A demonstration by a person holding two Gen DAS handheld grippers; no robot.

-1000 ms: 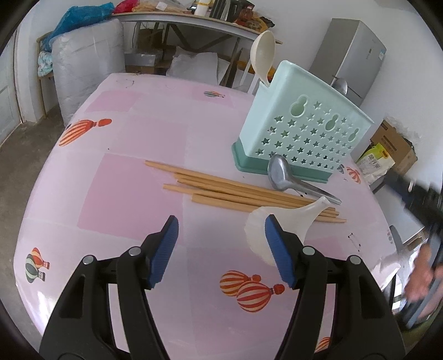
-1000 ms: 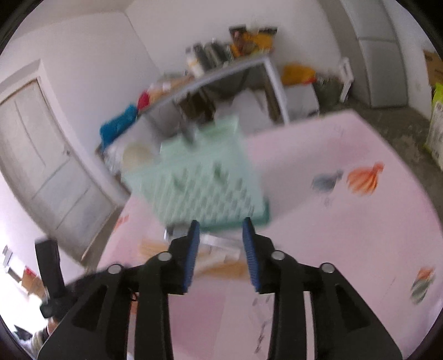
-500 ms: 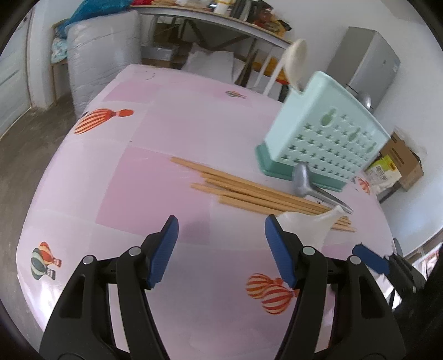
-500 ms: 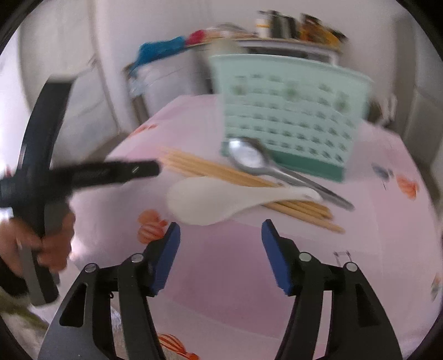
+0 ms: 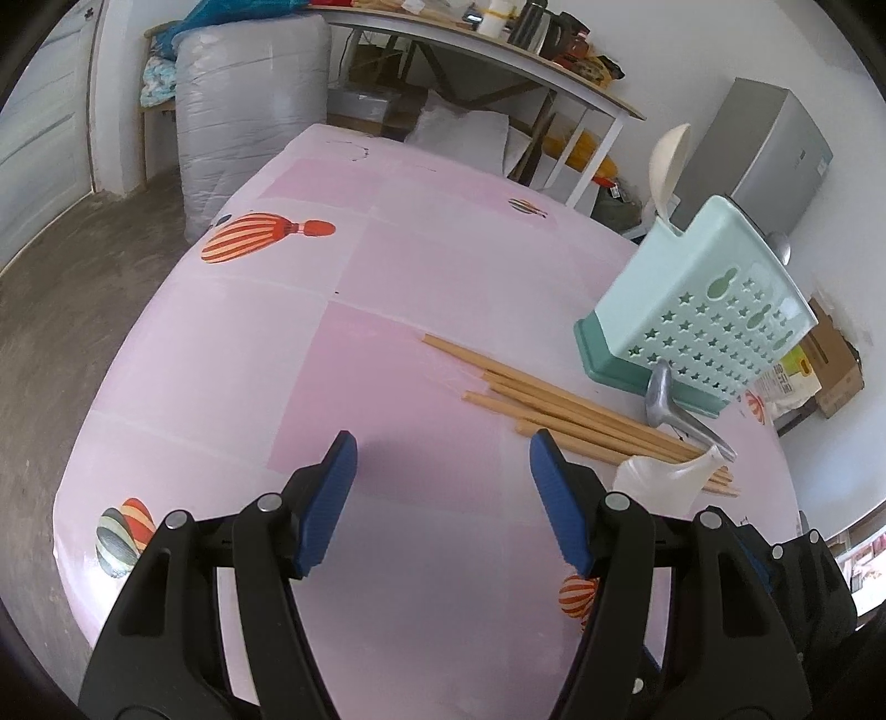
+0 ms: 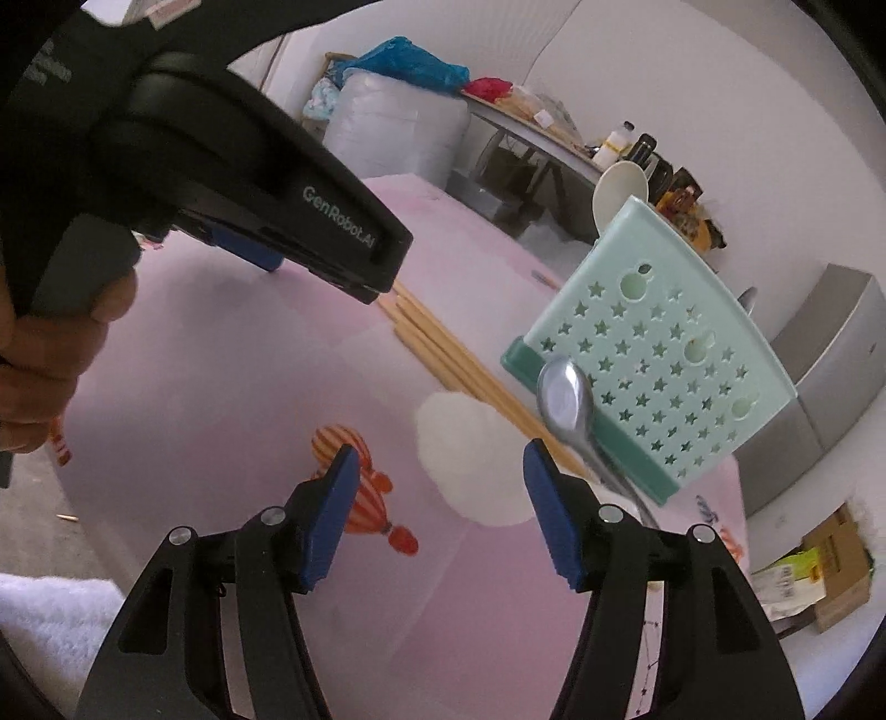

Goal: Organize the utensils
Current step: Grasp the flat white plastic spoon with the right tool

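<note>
Several wooden chopsticks (image 5: 554,404) lie in a row on the pink tablecloth. A metal spoon (image 5: 662,396) rests across them against the mint holder (image 5: 703,310). In the holder stands a cream ladle (image 5: 670,160). A white plastic spoon (image 6: 470,454) lies just ahead of my right gripper (image 6: 441,476), which is open, its pads touching nothing. My left gripper (image 5: 441,459) is open over bare cloth, left of the chopsticks' near ends. In the right wrist view the left gripper (image 6: 382,271) hangs at upper left, above the chopsticks (image 6: 443,354), with a hand (image 6: 50,360) on its grip.
The round table (image 5: 221,360) drops off close behind both grippers. A long shelf table (image 5: 470,50) with clutter, a wrapped bale (image 5: 249,111) and a grey fridge (image 5: 775,144) stand beyond it. Cardboard boxes (image 6: 830,576) sit on the floor at the right.
My right gripper swung round, rolled and sank toward the white spoon, and its jaws widened. The left gripper slid left, so the holder and utensils now sit further right in its view.
</note>
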